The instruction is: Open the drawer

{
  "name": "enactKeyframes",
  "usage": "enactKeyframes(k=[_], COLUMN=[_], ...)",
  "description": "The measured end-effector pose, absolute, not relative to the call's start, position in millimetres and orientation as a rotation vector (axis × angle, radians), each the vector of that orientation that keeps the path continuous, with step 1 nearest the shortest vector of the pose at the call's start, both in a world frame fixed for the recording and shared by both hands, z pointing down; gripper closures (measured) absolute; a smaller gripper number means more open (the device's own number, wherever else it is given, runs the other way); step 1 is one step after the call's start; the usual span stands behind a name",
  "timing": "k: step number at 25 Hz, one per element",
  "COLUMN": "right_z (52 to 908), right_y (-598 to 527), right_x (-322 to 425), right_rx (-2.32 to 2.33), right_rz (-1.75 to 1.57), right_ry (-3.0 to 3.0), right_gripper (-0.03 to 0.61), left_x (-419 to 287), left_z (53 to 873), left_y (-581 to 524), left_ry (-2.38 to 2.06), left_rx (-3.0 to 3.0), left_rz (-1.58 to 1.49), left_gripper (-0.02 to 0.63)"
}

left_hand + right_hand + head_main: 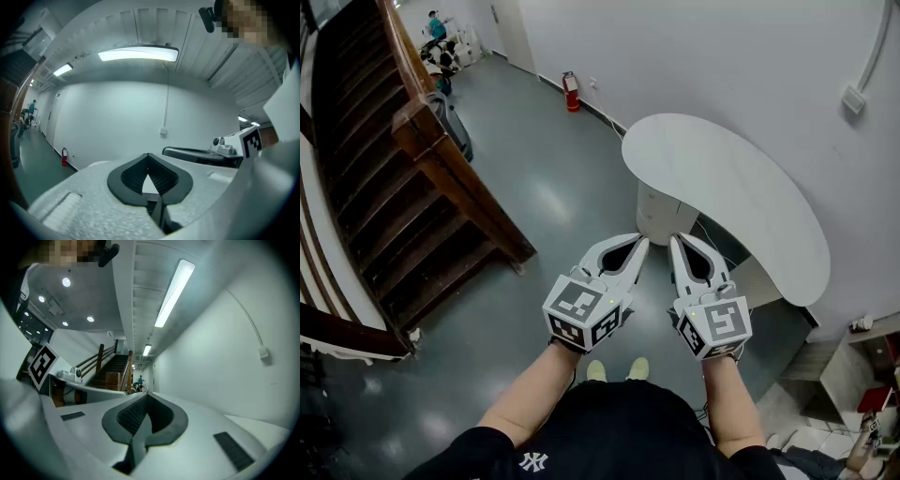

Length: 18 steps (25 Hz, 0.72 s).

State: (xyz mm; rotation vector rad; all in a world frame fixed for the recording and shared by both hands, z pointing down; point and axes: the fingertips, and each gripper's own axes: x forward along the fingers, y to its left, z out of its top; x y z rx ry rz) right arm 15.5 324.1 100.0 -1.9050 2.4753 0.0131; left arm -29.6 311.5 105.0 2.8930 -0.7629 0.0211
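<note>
A wooden staircase (403,197) fills the left of the head view, and a red fire extinguisher (572,92) stands against the far wall. Neither has any part in the job.

The left gripper (641,244) is held out level in front of the person, above bare floor. Its 2 fingers (133,174) are pressed together at the tips with nothing between them. That looks like a carrying posture: closed and empty while the person lines up, not yet working.

Just beside it, the right gripper (677,242) is held the same way. Its 2 fingers (133,416) meet at the tips and nothing is pinched. The 2 grippers angle slightly toward each other, so both noses aim at the same spot ahead.

That spot is the white drawer unit (659,214), the task's thing. It stands on the floor under the left end of the curved white counter (722,187), which sits against the wall at the right. Its front faces the person, and the drawers look closed, though I cannot make out a handle from here. Both grippers are apart from it, so the task appears not to have begun. Whichever gripper takes the pull will probably need its fingers spread first, and then a reach down and forward to the drawer front.
</note>
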Motion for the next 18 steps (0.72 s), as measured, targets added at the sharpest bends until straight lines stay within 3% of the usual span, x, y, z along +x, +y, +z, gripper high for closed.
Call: enactKeyframes(k=[18], right_z=[108], right_y=[335], right_x=[39], right_rx=[-1.818], right_rz=[-0.080], right_ry=[2.438], right_gripper=[0.565], left_x=[-17], left_z=[124], left_y=[318], left_ry=[-0.821], left_rx=[2.875], left_rz=[0.062], left_gripper=[0.606])
